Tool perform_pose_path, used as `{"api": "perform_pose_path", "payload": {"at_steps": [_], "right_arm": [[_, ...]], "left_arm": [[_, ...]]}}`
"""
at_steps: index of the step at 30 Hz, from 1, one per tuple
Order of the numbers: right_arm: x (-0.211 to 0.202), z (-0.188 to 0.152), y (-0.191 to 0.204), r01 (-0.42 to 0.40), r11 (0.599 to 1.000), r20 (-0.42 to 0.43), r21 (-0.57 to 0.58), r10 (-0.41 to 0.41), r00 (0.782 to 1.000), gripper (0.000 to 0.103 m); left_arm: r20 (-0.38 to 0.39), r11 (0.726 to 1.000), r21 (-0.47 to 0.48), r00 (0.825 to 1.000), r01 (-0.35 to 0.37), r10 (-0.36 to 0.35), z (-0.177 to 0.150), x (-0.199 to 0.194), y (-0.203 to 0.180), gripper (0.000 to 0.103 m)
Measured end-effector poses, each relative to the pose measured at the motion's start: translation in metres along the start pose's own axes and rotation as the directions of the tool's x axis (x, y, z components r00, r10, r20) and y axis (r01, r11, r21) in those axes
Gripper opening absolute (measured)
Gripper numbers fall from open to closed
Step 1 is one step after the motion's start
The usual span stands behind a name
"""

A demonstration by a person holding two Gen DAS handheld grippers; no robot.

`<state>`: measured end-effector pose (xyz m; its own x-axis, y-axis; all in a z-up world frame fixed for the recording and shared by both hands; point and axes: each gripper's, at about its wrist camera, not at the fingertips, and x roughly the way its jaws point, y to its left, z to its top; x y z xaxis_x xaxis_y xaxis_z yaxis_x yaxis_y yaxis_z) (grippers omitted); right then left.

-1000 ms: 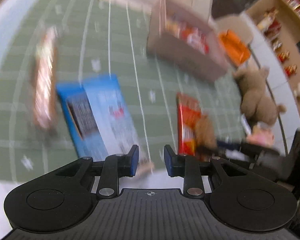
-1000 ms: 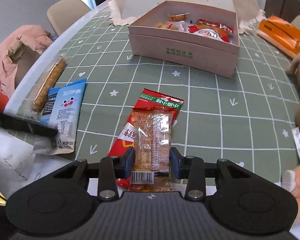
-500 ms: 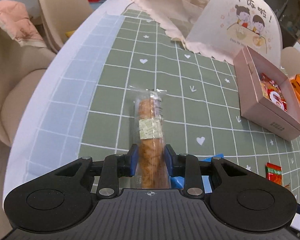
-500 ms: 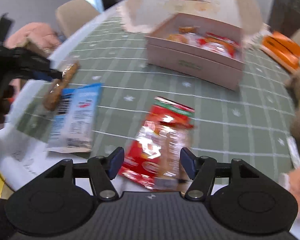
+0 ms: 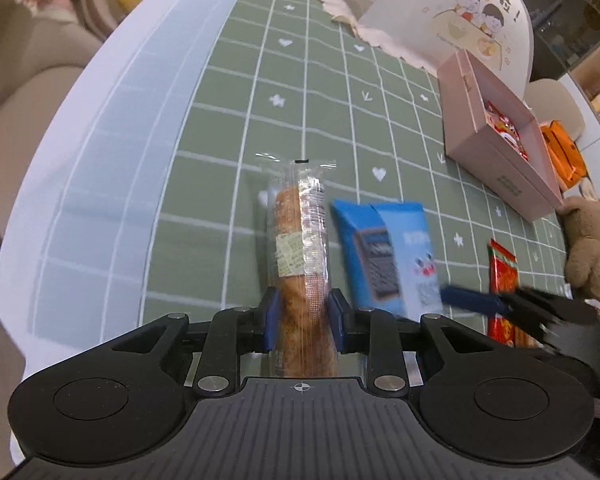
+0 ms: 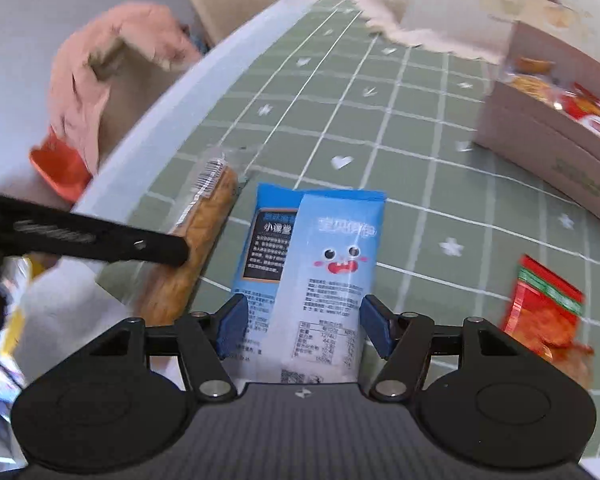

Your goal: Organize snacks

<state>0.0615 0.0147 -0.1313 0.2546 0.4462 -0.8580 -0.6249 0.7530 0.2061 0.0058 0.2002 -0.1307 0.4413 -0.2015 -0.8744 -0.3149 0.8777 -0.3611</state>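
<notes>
My left gripper [image 5: 302, 320] is shut on a long brown bread stick in clear wrap [image 5: 300, 256], which lies along the green checked tablecloth [image 5: 300, 100]. My right gripper [image 6: 302, 326] is open, its jaws either side of a blue snack packet [image 6: 324, 264] lying flat; the same packet shows in the left wrist view [image 5: 392, 256]. A red snack packet [image 6: 544, 312] lies to the right. The open pink box [image 5: 496, 148] with snacks inside stands farther back. The bread stick also shows in the right wrist view [image 6: 196, 236], with a left finger [image 6: 100, 240] over it.
The box's tall lid with a cartoon print [image 5: 452, 20] stands behind it. A brown plush toy [image 5: 588, 248] and an orange pack [image 5: 564, 152] sit at the right. Chairs with a pink cloth [image 6: 112, 64] stand beyond the table's left edge.
My right gripper has let go of the clear-wrapped biscuit packet, opened, and moved left over the blue packet. My left gripper swung left and closed on the bread stick.
</notes>
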Motion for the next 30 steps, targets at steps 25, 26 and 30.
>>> {"api": "perform_pose_path", "payload": {"at_steps": [25, 26, 30], "right_arm": [[-0.074, -0.082, -0.127, 0.252, 0.924, 0.048, 0.289, -0.277, 0.96, 0.059], [-0.073, -0.086, -0.132, 0.234, 0.921, 0.042, 0.31, -0.26, 0.965, 0.056], [-0.076, -0.09, -0.136, 0.218, 0.917, 0.052, 0.335, -0.249, 0.967, 0.044]], "left_arm": [[-0.102, 0.966, 0.212, 0.986, 0.148, -0.129, -0.008, 0.047, -0.106, 0.032], [-0.101, 0.966, 0.219, 0.988, 0.138, -0.118, -0.008, 0.048, -0.109, 0.032], [-0.106, 0.97, 0.223, 0.991, 0.101, -0.079, -0.006, 0.053, -0.116, 0.036]]}}
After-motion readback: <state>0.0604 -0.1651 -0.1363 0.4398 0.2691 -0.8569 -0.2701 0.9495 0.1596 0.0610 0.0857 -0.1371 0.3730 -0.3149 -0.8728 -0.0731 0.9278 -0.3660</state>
